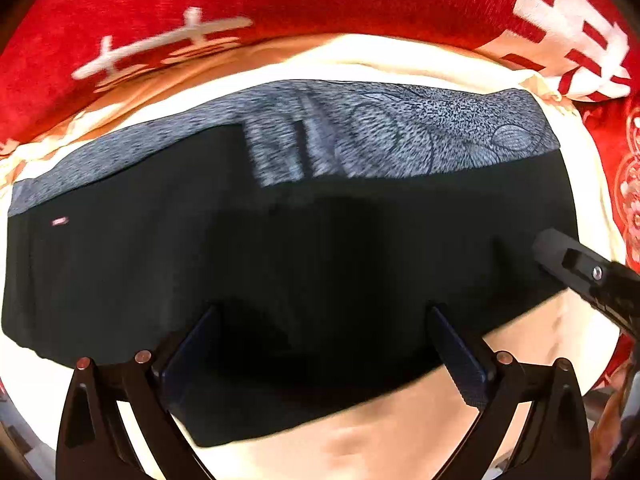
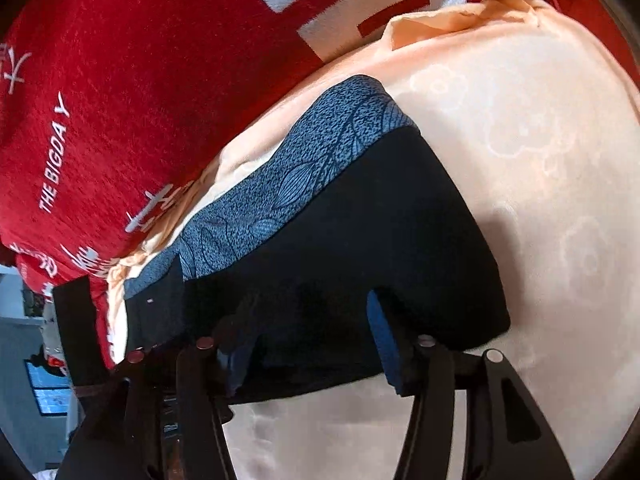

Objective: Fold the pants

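Note:
The black pants (image 1: 280, 248), with a grey patterned waistband (image 1: 400, 136), lie folded flat on a cream sheet (image 1: 400, 432). My left gripper (image 1: 320, 344) points straight down over their near edge. It is open wide, and its pads (image 1: 456, 356) have only flat fabric below them. One finger of my right gripper (image 1: 560, 252) reaches in at the pants' right end. In the right wrist view the pants (image 2: 380, 240) run away to the upper left. The right gripper (image 2: 312, 344) stands open over their near end, and I see no fabric pinched between its pads (image 2: 380, 336).
A red blanket with white lettering (image 1: 280, 0) is bunched along the far side of the pants (image 2: 140, 100). Cream sheet with a faint flower print (image 2: 540, 200) spreads to the right. A bit of room with a screen (image 2: 48, 392) shows at the far left.

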The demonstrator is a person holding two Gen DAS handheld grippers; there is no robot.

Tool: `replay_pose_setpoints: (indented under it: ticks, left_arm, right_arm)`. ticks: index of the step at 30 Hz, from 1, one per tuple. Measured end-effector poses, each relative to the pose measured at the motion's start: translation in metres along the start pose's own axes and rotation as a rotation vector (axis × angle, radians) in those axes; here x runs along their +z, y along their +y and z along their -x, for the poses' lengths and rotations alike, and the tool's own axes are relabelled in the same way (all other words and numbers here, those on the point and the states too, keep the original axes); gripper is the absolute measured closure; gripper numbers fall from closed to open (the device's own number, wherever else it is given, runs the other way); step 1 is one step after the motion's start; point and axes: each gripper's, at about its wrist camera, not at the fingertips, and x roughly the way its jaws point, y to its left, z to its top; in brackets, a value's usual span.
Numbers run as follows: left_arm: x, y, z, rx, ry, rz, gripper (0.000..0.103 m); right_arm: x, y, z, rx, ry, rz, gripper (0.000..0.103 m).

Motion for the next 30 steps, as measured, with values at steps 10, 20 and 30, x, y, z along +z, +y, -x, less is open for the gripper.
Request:
replay_pose_setpoints:
  ticks: [10,20,30]
  left_arm:
    - [-0.069,0.119,0.040,0.002,-0.059,0.161,0.000]
    - [-0.101,0.240,0.053,0.055,-0.103,0.370,0.000]
    - [-0.099,0.306,0.048,0.048,-0.123,0.487,0.000]
  right_arm:
    - [-0.041,0.072,0.006,-0.155,0.070,0.188,0.041]
    - [-0.053,0.167,-0.078,-0.214,0.159,0.354,0.039]
    - [-0.097,0.204,-0.075,-0.312,0.179,0.556,0.036]
